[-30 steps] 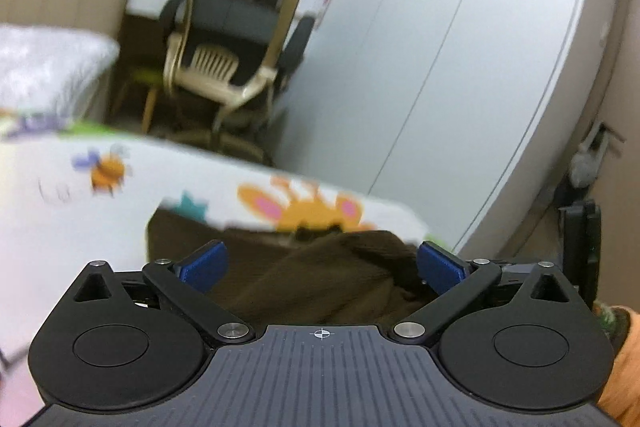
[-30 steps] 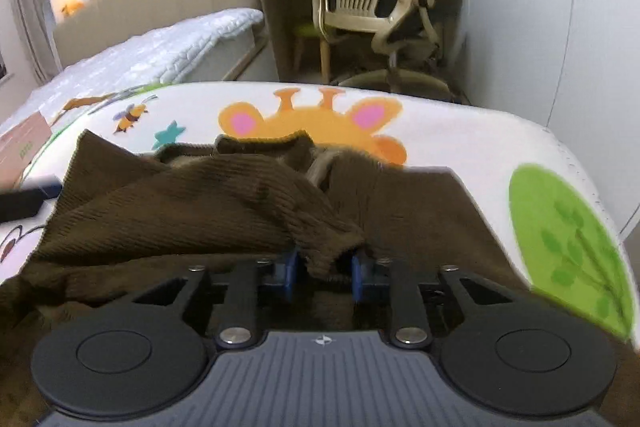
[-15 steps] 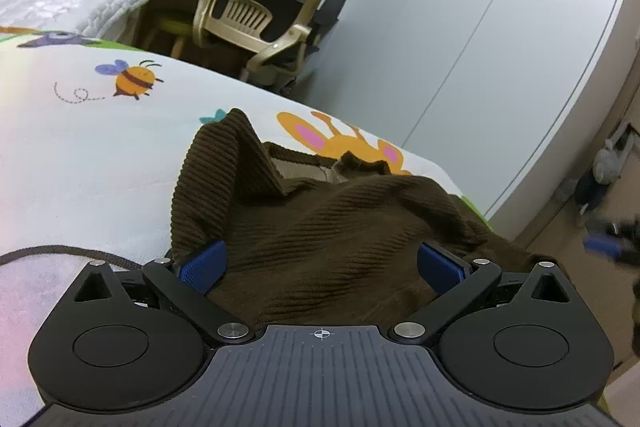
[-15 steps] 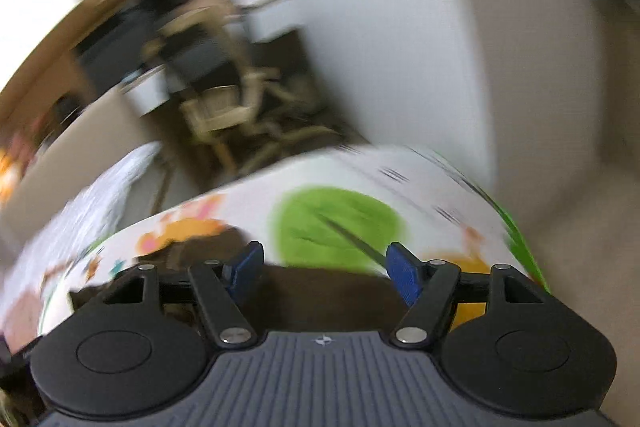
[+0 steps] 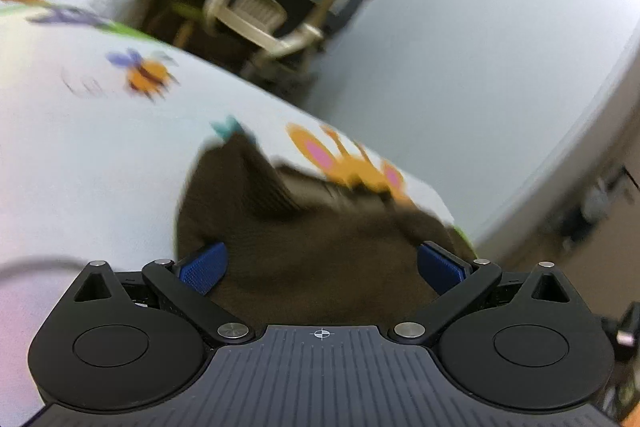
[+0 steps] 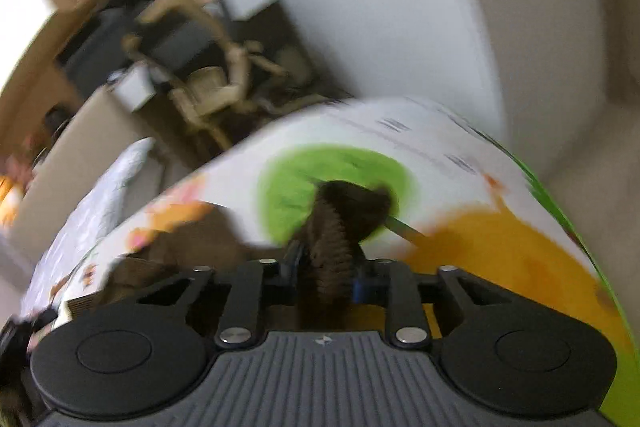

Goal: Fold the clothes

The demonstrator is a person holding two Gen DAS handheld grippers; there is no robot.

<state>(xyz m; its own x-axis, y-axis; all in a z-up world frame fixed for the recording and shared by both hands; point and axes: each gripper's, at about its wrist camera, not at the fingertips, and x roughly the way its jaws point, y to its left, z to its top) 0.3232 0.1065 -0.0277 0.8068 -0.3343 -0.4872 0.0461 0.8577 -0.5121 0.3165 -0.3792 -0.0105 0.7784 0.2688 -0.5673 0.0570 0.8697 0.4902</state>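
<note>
Dark brown ribbed sweater point(image 5: 320, 251), knit in fine vertical cords. It lies rumpled on a printed cloth with a bee, an orange cartoon animal and a green patch. In the left wrist view one corner stands up in a peak at the far left, and the collar edge runs along the far side, near the orange animal. In the right wrist view a bunched fold of the sweater point(image 6: 340, 227) rises as a narrow ridge over the green patch. Both views are blurred; finer detail unreadable.

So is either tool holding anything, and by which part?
The right tool is closing on a bunched edge of the brown garment. The left tool stands open, holding nothing.
</note>
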